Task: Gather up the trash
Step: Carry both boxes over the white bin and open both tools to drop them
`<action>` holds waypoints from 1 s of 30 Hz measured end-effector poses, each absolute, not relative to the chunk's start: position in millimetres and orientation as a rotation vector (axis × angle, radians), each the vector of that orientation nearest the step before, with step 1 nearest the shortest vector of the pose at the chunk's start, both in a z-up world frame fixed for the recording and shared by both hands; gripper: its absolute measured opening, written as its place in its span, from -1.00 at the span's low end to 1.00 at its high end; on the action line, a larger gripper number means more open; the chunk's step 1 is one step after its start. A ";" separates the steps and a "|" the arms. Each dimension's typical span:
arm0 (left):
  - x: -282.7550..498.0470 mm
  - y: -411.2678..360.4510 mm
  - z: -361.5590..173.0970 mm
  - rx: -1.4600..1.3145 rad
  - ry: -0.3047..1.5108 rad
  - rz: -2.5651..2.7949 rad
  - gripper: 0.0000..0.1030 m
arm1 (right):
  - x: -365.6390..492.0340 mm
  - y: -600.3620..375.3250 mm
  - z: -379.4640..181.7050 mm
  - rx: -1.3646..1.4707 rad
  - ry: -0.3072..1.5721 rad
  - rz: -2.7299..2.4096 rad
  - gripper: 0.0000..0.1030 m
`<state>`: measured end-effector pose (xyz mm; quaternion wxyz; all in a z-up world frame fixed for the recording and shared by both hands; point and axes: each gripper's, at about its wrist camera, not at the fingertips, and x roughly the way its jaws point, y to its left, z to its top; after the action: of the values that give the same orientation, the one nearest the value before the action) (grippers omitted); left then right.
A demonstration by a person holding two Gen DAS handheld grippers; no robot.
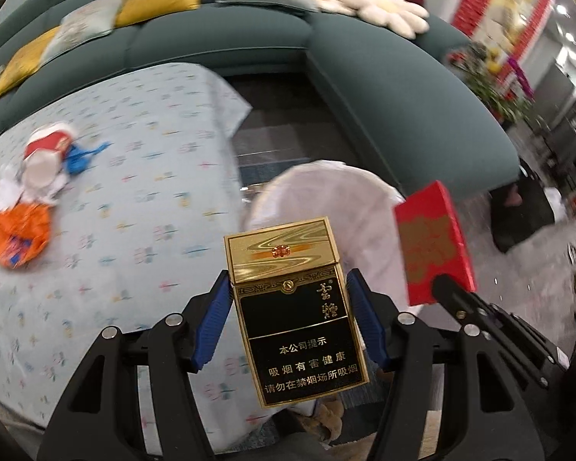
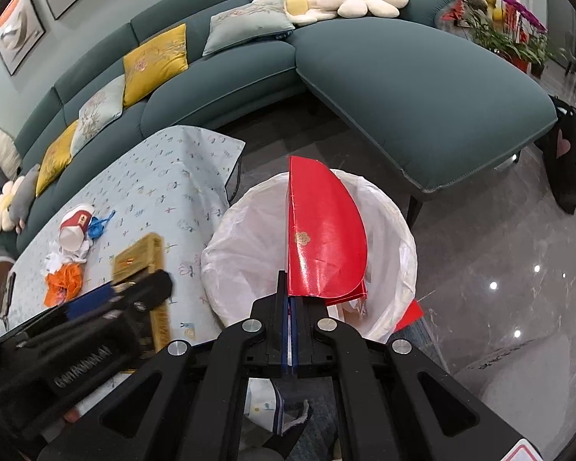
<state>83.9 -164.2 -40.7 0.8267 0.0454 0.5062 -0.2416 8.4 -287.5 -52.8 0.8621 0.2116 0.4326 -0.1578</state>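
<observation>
Blue pads of the left gripper (image 1: 288, 299) clamp a gold-and-black cigarette pack (image 1: 293, 307) at the near rim of the white-lined trash bin (image 2: 245, 230). Fully closed, the right gripper (image 2: 291, 299) pinches a red envelope (image 2: 322, 238) above that bin. Both appear ready for dropping; crumpled cup (image 1: 44, 157) and orange wrapper (image 1: 21, 238) wait left of the bin.

Both grippers are angling steeply downward, side by side. The left gripper (image 1: 288, 292) is clamping its blue pads (image 1: 211, 322) on the sides of a cigarette pack (image 1: 295, 299); the right gripper (image 2: 292, 307) is pinching its jaws fully together on a red envelope (image 2: 322, 238).
</observation>
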 end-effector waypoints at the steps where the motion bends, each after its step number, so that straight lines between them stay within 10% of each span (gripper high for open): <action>1: 83.7 -168.4 -41.2 0.103 1.076 -0.522 0.13 | 8.0 -289.6 -54.0 0.453 0.905 -0.331 -0.98; 30: 104.4 -150.6 -58.2 0.047 1.093 -0.427 0.35 | 25.3 -305.4 -76.6 0.501 0.923 -0.373 -0.57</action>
<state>104.4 -150.6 -58.2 0.8326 0.0222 0.5155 -0.2015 25.3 -305.4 -76.6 0.8486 0.2377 0.4381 -0.1771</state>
